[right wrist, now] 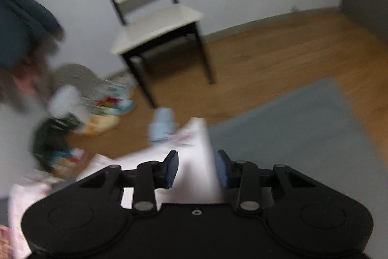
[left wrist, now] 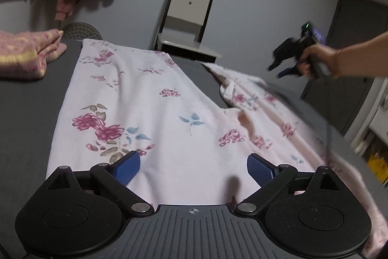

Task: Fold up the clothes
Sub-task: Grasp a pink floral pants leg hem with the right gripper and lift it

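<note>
The pale floral garment (left wrist: 150, 113) lies spread across the dark worktop (left wrist: 26, 113), one long panel running from 6 o'clock up toward 12 in the left wrist view, a second, rumpled part trailing off toward 3 o'clock. A folded pink cloth (left wrist: 26, 52) sits well apart at 9 o'clock.

The left gripper (left wrist: 193, 169) hovers low over the near edge of the garment with its jaws wide apart, holding nothing. The right gripper (left wrist: 285, 64), carried by a hand (left wrist: 312, 62), is up in the air at 2 o'clock, clear of the fabric. In its own blurred view the right gripper (right wrist: 197, 169) has its jaws apart, with a pale strip of fabric showing between them; the blur keeps me from telling whether the pads touch it, though the gap looks wider than the cloth.

The step in hand seems to be flattening the rumpled part before a fold. To do it well, bring the right gripper to the far corner of the rumpled part, pinch a single layer only, and draw it outward until the edge lies straight. Let the left gripper pin the near hem meanwhile, so the flat panel does not slide. Loose fabric like this drags easily, so lift rather than scrape.
</note>
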{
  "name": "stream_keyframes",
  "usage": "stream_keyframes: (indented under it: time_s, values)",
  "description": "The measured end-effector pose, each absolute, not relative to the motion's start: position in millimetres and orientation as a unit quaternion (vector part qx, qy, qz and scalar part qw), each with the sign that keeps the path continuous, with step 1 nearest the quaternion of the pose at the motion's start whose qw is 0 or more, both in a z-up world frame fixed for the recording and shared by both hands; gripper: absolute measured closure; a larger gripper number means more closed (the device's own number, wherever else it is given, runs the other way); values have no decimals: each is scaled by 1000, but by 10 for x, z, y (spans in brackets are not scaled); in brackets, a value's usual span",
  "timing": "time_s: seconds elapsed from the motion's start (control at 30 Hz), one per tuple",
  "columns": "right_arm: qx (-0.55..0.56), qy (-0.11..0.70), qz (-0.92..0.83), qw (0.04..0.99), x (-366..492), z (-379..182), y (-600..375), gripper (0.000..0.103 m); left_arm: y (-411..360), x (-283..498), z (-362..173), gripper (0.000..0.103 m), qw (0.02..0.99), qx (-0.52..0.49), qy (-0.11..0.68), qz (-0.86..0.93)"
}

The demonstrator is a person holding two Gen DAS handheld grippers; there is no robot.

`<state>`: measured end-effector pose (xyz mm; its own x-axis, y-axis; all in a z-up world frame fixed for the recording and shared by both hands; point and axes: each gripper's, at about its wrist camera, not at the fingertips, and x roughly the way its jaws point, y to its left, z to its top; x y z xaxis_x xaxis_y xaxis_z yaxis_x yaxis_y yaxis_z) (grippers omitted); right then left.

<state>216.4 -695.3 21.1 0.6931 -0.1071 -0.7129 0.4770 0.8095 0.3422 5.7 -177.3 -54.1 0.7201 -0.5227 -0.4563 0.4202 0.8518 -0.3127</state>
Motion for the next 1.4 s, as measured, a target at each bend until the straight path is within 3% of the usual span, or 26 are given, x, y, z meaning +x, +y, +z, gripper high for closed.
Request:
stream_keyframes:
  time_s: [0.2,0.3,0.4,0.6,0.73,0.9,1.17,1.4]
  values:
    - [293,367,-11,883,2565,115,-6306,62,-1778,31,-552,8,924,-94,270,-255]
    - [208,402,-1,892,2778,77,-5782,64,-1765,39,-559,8,923,-99,270,-256]
    - [158,428,-29,889,2946,55,-5470,71,-1760,43,-558,8,923,-101,270,-256]
    - [175,457,-80,869,3215,-20,-5405,78,-1753,44,-563,8,922,-104,270,-257]
    - [168,467,-114,860,3248,-111,-5449,97,-1752,48,-569,8,922,-105,270,-257]
    - [181,460,-117,862,3163,-73,-5505,100,-1758,50,-568,8,922,-105,270,-257]
    - [273,376,-109,879,2891,244,-5881,100,-1747,60,-566,8,921,-110,270,-258]
    - [283,335,-98,893,2733,366,-5932,100,-1741,61,-565,8,920,-113,271,-258]
